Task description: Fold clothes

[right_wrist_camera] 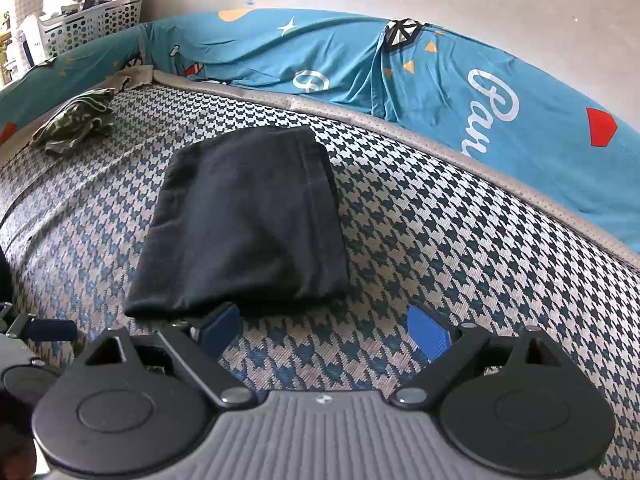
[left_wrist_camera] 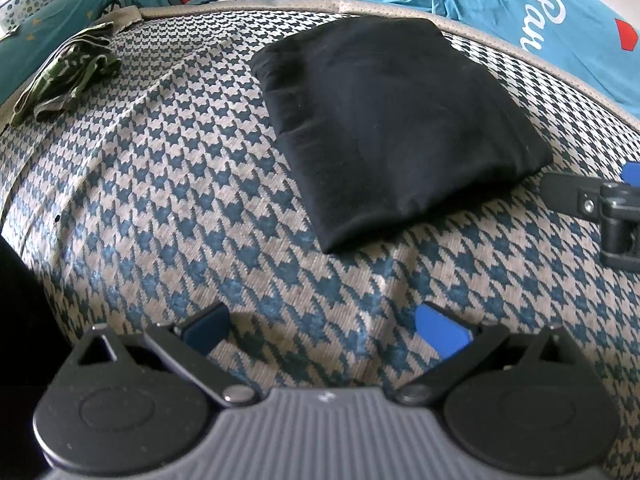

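Observation:
A black garment (left_wrist_camera: 392,120) lies folded into a compact rectangle on the houndstooth mat (left_wrist_camera: 160,208); it also shows in the right wrist view (right_wrist_camera: 244,220). My left gripper (left_wrist_camera: 324,330) is open and empty, hovering over the mat in front of the garment's near edge. My right gripper (right_wrist_camera: 324,330) is open and empty, just in front of the garment's near right corner, its left finger (right_wrist_camera: 218,326) close to the fold. The right gripper also shows at the right edge of the left wrist view (left_wrist_camera: 616,204).
A crumpled green patterned garment (left_wrist_camera: 68,72) lies at the mat's far left corner, also in the right wrist view (right_wrist_camera: 76,120). A blue printed sheet (right_wrist_camera: 440,80) rises behind the mat. A white perforated basket (right_wrist_camera: 92,20) full of things stands far left.

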